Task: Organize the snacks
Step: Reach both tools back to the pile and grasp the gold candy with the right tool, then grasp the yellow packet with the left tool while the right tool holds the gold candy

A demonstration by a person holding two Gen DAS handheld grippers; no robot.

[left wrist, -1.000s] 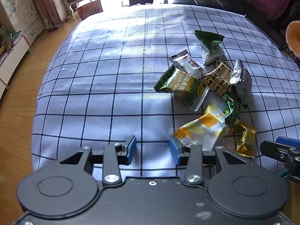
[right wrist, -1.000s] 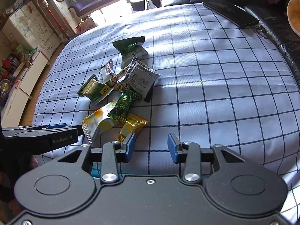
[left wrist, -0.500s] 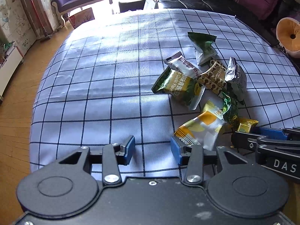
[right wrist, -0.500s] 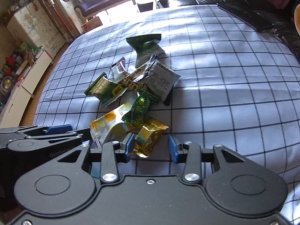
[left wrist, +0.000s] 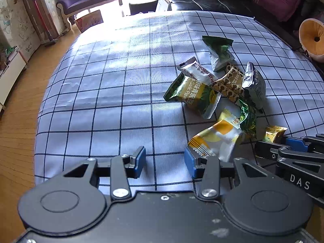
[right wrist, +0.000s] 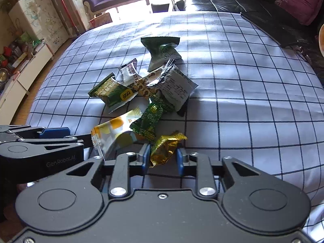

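A heap of snack packets lies on the blue checked cloth (left wrist: 113, 101): a green garlic packet (left wrist: 194, 95), a dark green one (left wrist: 218, 50), a silver one (left wrist: 255, 83), a brown one (left wrist: 230, 83), and a yellow-white packet (left wrist: 216, 139) nearest me. In the right wrist view my right gripper (right wrist: 163, 159) is closing. A crumpled gold packet (right wrist: 166, 147) is between its blue pads, and both pads touch it. My left gripper (left wrist: 165, 162) stands open over bare cloth, its right finger beside the yellow-white packet.
The cloth's left edge drops to a wooden floor (left wrist: 14, 141). A black sofa (right wrist: 232, 2) with a pink cushion (right wrist: 301, 2) stands behind. A flat black object (right wrist: 267, 26) lies at the far right of the cloth. Bare cloth spreads left of the heap.
My right gripper moved forward up to the gold packet and its jaws narrowed around it. The left gripper stayed where it was, still open.
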